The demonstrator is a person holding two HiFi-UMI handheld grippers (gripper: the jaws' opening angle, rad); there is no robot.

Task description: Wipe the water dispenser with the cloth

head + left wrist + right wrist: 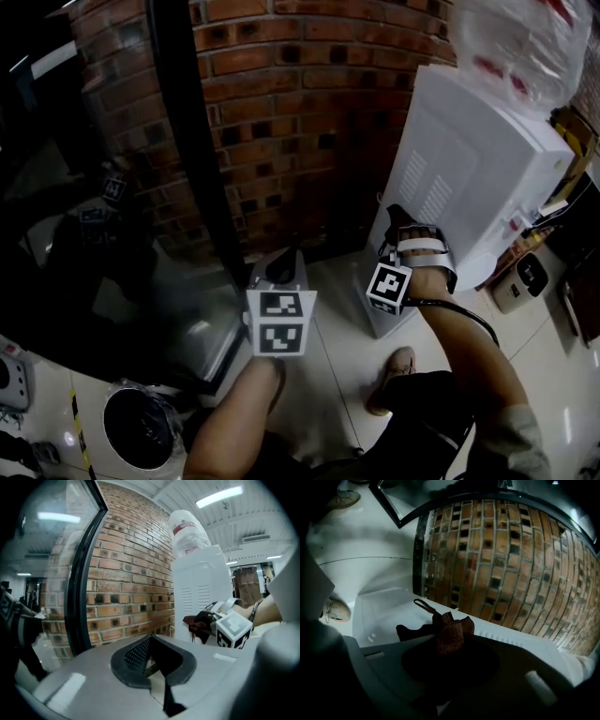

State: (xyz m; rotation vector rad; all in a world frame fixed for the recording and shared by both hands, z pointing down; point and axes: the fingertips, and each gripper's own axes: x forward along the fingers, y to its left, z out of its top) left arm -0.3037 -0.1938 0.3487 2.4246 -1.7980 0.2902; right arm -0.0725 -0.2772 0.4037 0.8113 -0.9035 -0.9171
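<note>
Right now the right gripper (pixel 449 643) is clenched on a bunched dark reddish-brown cloth (pixel 451 631). The cloth sticks out past the jaw tips, with a thin loop poking up. It is low down at the vented white panel of the water dispenser (pixel 469 178); whether it actually touches is hard to confirm. The dispenser stands on a pale tiled floor (pixel 328 300) by a brick wall (pixel 309 94), with a clear bottle (pixel 187 527) on top. The left gripper (pixel 151 654) has its jaws together with nothing between them. It is held apart from the dispenser, left of the right gripper, near a black door frame (pixel 192 141). A shoe (pixel 392 375) is on the floor below the right gripper.
</note>
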